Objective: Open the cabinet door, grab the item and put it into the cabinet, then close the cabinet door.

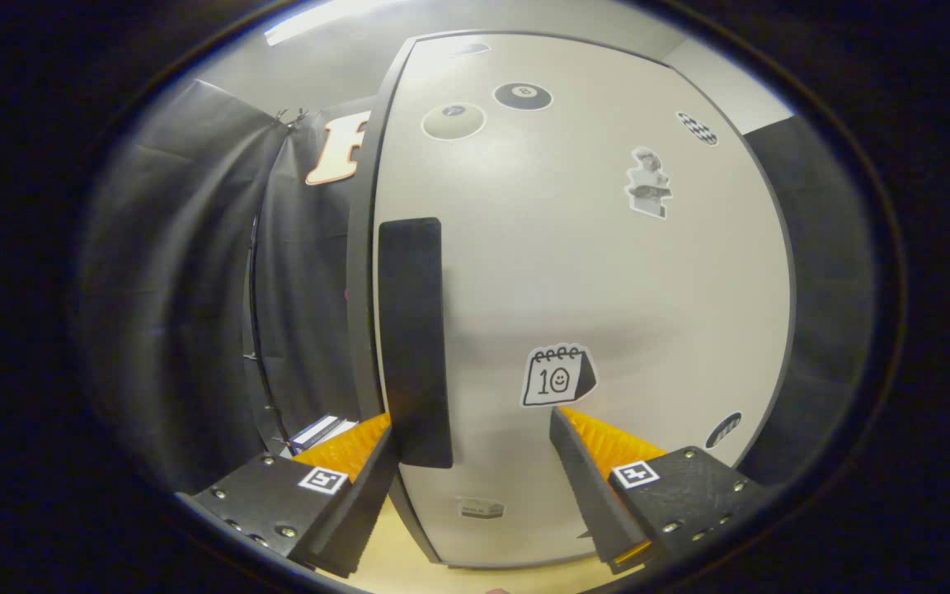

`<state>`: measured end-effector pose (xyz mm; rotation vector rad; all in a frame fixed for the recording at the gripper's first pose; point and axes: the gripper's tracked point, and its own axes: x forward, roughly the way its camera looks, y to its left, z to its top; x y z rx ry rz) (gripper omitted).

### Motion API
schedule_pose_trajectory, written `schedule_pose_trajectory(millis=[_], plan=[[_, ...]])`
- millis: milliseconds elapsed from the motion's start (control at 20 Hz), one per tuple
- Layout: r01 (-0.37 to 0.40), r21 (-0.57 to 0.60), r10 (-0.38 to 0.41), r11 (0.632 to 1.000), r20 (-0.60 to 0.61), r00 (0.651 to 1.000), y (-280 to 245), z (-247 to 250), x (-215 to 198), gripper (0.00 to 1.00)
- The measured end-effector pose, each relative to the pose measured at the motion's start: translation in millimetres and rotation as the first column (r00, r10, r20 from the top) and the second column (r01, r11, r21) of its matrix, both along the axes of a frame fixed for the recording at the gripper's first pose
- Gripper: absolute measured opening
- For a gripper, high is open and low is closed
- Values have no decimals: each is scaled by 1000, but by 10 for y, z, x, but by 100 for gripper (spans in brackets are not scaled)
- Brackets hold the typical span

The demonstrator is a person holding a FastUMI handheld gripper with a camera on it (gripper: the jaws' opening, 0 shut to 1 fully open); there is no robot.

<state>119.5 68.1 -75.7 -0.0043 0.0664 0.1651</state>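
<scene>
Tongs (pixel 475 445) stand wide open at the bottom of the frame, holding nothing, their left finger just beside the lower end of the dark handle (pixel 413 338). That upright handle sits on the left edge of the cabinet door (pixel 590 280), which fills the centre of the frame and looks shut. Rigid and smooth, the door should swing easily; the handle's middle seems the surest hold. Stickers dot the panel. Below lies a pale desk (pixel 401 569); something small and boxlike (pixel 318 431), perhaps the item, rests lower left.
</scene>
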Motion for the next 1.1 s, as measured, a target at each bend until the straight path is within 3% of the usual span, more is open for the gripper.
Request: schedule_pose_trajectory(millis=[350,800,1100], plan=[[11,-32,-12,999,-21,1000,-221,19,-846,100],[137,-27,-136,990,35,990,-926,415,-2068,100],[192,-62,-191,979,25,981,-1168,382,-2449,100]])
